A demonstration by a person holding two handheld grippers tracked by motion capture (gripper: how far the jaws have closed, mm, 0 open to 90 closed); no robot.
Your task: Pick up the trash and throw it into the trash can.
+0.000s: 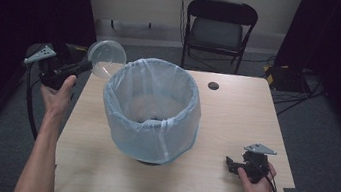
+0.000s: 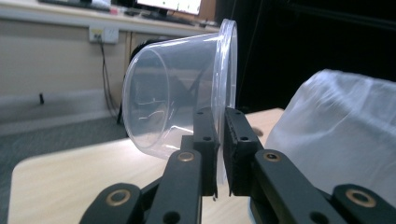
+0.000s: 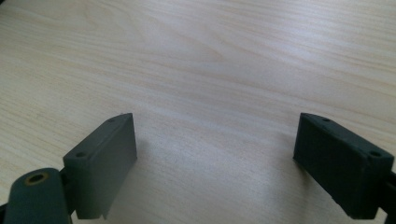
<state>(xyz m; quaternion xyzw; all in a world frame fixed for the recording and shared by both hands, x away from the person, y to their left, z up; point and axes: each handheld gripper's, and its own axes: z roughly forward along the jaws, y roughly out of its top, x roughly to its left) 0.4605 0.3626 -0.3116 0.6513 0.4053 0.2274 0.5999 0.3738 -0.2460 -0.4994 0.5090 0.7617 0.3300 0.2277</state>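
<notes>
- High view: left gripper (image 1: 93,67) holds a clear plastic tub (image 1: 106,59) in the air beside the lined bin (image 1: 151,108); right gripper (image 1: 230,164) rests on the table (image 1: 237,110).
- Left gripper view: jaws pinch the tub's (image 2: 173,93) rim.
- Right gripper view: jaws wide apart, bare table (image 3: 210,60) between.

No legible text, labels, brands or numbers anywhere. Wall socket plate (image 2: 103,34) has marks too small and blurred to read. Screen (image 2: 176,5) at the top edge of the left gripper view is bright, content unreadable. Clear plastic tub (image 2: 175,100), bin liner (image 1: 151,108) and desk (image 3: 196,60) carry no print.
</notes>
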